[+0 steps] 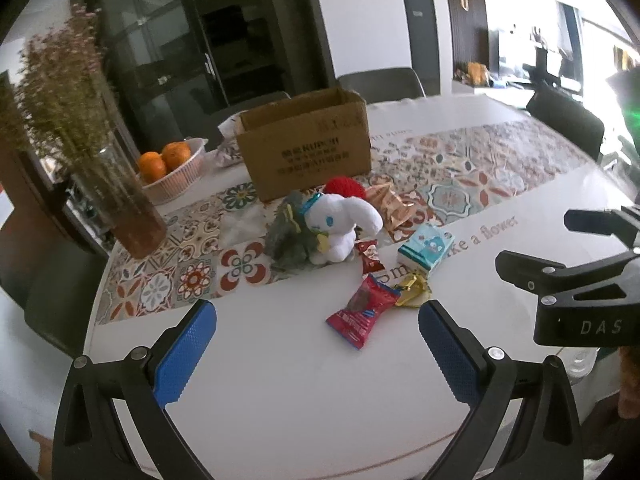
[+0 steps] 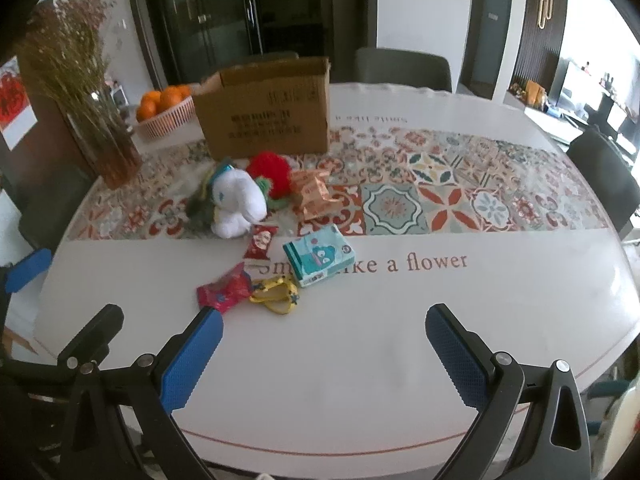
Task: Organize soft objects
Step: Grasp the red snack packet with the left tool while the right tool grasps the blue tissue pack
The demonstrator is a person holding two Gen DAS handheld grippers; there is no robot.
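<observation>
Both claws, left claw (image 1: 316,354) and right claw (image 2: 324,354), hang spread and empty over the tabletop (image 2: 360,380). Step in hand: approach (nothing gripped). Next move likely calls for closing on the white plush (image 2: 238,204), then the cardboard box (image 2: 268,120).

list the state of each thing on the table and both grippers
left gripper: open, empty, above the table
right gripper: open, empty
box: upright, top open
white plush: sitting upright, outside the box
red plush: behind the white plush, outside the box
tissue pack: lying flat
red packet: lying flat, sealed
basket: holds oranges
vase: upright, holds dried flowers
</observation>
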